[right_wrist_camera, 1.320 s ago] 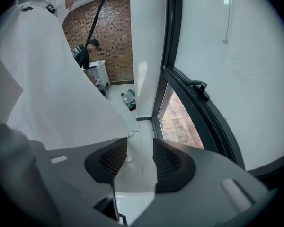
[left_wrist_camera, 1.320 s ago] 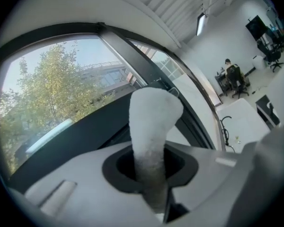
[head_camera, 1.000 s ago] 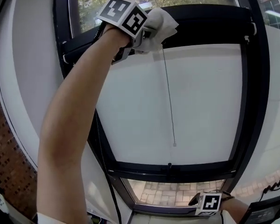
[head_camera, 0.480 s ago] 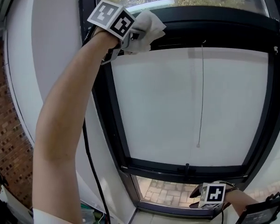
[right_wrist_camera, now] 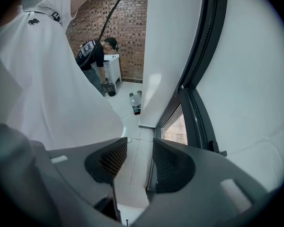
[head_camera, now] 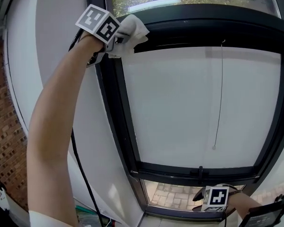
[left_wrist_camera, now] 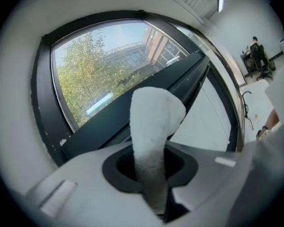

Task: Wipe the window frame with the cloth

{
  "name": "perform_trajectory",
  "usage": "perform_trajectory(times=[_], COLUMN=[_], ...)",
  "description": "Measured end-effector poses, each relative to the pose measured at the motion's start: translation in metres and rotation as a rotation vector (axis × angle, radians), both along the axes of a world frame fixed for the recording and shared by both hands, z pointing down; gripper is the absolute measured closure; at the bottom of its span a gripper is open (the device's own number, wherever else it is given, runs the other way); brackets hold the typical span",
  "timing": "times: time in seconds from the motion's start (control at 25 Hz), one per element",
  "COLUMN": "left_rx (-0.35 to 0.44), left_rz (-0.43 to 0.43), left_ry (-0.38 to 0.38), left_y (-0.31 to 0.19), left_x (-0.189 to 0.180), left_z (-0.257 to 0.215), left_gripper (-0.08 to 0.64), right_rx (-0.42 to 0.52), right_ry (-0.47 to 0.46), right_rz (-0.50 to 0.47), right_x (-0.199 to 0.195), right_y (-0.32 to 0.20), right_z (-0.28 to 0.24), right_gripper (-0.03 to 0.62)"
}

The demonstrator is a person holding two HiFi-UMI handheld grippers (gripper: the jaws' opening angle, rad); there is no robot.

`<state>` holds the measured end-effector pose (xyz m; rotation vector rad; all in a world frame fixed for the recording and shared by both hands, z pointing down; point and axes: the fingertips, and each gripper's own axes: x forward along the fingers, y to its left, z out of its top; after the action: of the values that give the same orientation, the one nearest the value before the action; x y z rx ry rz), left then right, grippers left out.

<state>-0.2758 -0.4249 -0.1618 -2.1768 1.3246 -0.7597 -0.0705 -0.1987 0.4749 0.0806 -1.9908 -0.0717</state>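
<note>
Wiping at eleven o'clock, the cloth (head_camera: 132, 28) is being clenched by the left gripper (head_camera: 116, 37), a sweep along the window frame (head_camera: 116, 103) seemingly needed next.

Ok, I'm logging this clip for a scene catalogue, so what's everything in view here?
window frame: one, black, around the panes
cloth: one, white, at the frame's top left corner
blind: one, white, drawn over the middle pane
pull cord: one, thin and dark, hanging in front of the blind
brick wall: one, red-brown, far left
bystander: one, dark top, by the brick wall behind
left arm: one, bare, stretched up to the frame
left gripper: one, grey, shut on the cloth
right gripper: one, grey, open and empty, low by the bottom pane
</note>
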Motion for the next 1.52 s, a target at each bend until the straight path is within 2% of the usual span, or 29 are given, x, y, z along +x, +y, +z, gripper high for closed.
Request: perform_trajectory(times=[0.32, 0.6, 0.72, 0.84, 0.96, 1.0, 1.08, 1.2, 1.4, 1.52], left_rx=[0.025, 0.060, 0.081, 0.166, 0.308, 0.351, 0.387, 0.361, 0.338, 0.319], left_rz=[-0.072, -0.101, -0.098, -0.128, -0.181, -0.189, -0.183, -0.168, -0.165, -0.156], left_ry=[-0.145, -0.267, -0.314, -0.421, -0.561, -0.591, -0.625, -0.665, -0.775, -0.791], left_y=[-0.014, -0.017, -0.016, -0.015, -0.016, -0.017, -0.019, -0.026, -0.037, -0.040], left_x=[-0.049, -0.074, -0.076, -0.077, -0.079, -0.078, -0.073, -0.070, -0.071, -0.070], left_z=[0.010, 0.010, 0.013, 0.018, 0.019, 0.018, 0.025, 0.051, 0.096, 0.122], left_gripper=[0.469, 0.469, 0.469, 0.469, 0.469, 0.469, 0.469, 0.469, 0.471, 0.471], right_rx=[0.015, -0.021, 0.000, -0.025, -0.018, -0.017, -0.015, -0.012, -0.023, -0.034], right_ry=[0.071, 0.038, 0.041, 0.010, 0.012, 0.012, 0.009, 0.005, -0.011, -0.012], right_rz=[0.037, 0.046, 0.059, 0.055, 0.042, 0.037, 0.035, 0.037, 0.036, 0.032], right_x=[-0.011, -0.043, -0.048, -0.062, -0.070, -0.073, -0.076, -0.077, -0.085, -0.088], right_y=[-0.026, -0.014, -0.017, -0.009, -0.008, -0.008, -0.009, -0.009, -0.003, 0.004], right_z=[-0.010, -0.010, -0.007, -0.008, -0.006, -0.007, -0.010, -0.012, -0.009, -0.008], right_gripper=[0.419, 0.419, 0.419, 0.419, 0.419, 0.419, 0.419, 0.419, 0.419, 0.419])
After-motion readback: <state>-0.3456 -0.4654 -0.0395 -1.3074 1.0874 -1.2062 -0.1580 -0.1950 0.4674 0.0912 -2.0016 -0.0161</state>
